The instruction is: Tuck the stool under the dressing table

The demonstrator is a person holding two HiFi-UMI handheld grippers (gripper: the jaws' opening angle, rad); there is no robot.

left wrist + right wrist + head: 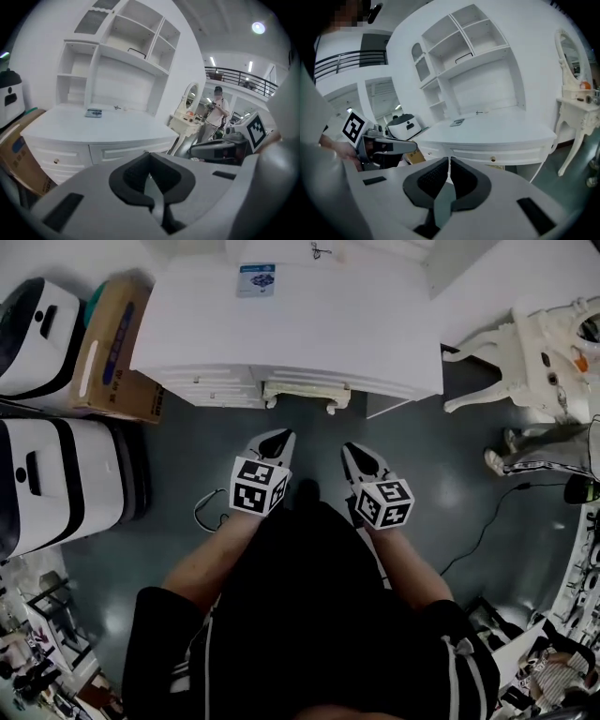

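The white dressing table point(309, 324) with its shelf unit fills the top of the head view. Only the front rim and curled legs of the white stool point(305, 394) show below the table's front edge; the rest is hidden under it. My left gripper point(277, 441) and right gripper point(357, 457) hang side by side over the dark floor, short of the stool and touching nothing. Both are shut and empty, pads together in the left gripper view point(149, 158) and the right gripper view point(448, 165). In both gripper views the table point(93, 125) point(497, 130) lies ahead.
A cardboard box point(114, 345) and two white-and-black machines point(37, 326) point(58, 480) stand at the left. An ornate white side table point(548, 345) is at the right, with a black cable point(487, 521) on the floor. A small card point(256, 280) lies on the tabletop. A person point(216, 111) stands beyond.
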